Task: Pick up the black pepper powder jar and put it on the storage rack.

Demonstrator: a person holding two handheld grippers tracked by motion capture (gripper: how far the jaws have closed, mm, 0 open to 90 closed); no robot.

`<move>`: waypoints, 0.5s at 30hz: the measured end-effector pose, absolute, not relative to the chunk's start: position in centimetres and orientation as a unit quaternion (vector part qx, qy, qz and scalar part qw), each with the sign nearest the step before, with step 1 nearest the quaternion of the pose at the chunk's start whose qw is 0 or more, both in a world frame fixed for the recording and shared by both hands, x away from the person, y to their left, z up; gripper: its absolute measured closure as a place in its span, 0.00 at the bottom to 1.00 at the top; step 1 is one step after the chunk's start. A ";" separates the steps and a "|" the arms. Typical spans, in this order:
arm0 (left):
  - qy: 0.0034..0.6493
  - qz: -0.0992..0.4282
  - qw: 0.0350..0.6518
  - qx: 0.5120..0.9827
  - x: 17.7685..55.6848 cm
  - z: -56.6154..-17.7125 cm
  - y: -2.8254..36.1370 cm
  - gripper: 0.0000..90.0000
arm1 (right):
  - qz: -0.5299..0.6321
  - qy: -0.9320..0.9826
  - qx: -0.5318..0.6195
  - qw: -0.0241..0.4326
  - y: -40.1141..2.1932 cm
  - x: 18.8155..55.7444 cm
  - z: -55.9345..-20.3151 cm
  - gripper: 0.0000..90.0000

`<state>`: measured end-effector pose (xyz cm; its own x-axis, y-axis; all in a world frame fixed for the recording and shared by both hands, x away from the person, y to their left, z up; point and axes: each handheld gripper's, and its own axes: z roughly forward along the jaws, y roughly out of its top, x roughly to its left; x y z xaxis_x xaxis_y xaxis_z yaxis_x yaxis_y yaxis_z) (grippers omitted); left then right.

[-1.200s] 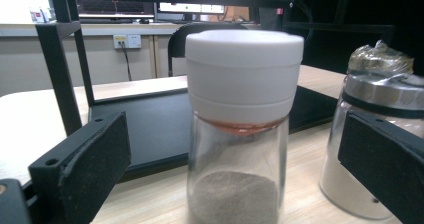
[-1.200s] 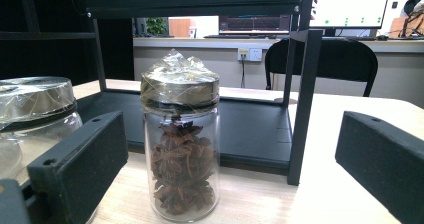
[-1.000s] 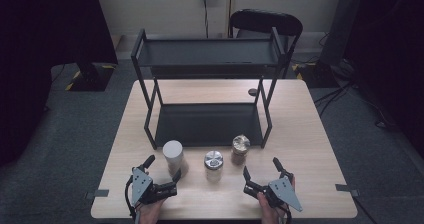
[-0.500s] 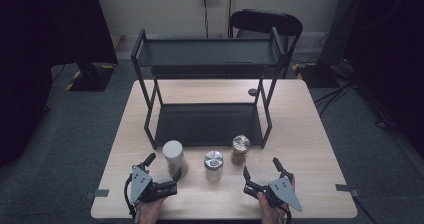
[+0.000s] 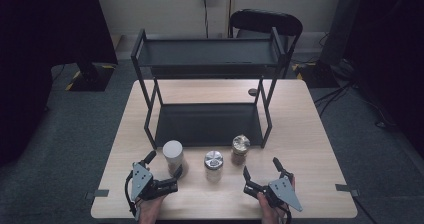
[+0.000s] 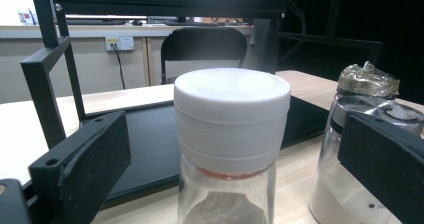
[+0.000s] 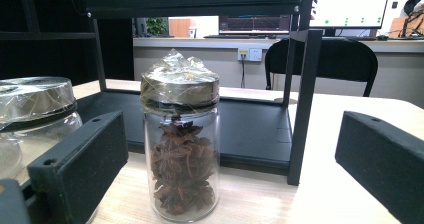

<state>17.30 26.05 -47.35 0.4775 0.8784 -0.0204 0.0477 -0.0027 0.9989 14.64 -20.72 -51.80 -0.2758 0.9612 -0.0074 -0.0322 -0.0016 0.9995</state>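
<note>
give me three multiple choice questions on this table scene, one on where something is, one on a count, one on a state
1. Where do the jars stand?
A. on the rack's top shelf
B. on the table in front of the rack
C. on the chair

2. How many jars are on the table?
A. two
B. three
C. five

3. How is the left gripper set?
A. open, jaws either side of the white-lidded jar
B. shut on the star anise jar
C. lying flat on the rack

Answers:
1 B, the white-lidded jar, middle jar and star anise jar stand on the table before the black rack.
2 B, the high view shows three in a row.
3 A, the left gripper has its jaws wide apart, the jar between them untouched; the right gripper is open too.
</note>
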 end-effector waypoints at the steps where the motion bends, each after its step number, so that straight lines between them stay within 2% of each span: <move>1: 0.374 0.348 0.598 0.618 17.4 -47.3 26.0 0.00 | 0.572 0.557 0.417 0.434 -20.7 14.6 -51.8 0.00; 15: 0.362 0.347 0.598 0.625 18.4 -46.2 25.7 0.03 | 0.572 0.557 0.417 0.434 -20.7 14.6 -51.8 0.00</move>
<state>18.43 25.65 -46.21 0.4969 0.8678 0.0006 0.0375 -0.0222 0.9991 14.64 -20.72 -51.80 -0.2759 0.9612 -0.0074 -0.0322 -0.0016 0.9995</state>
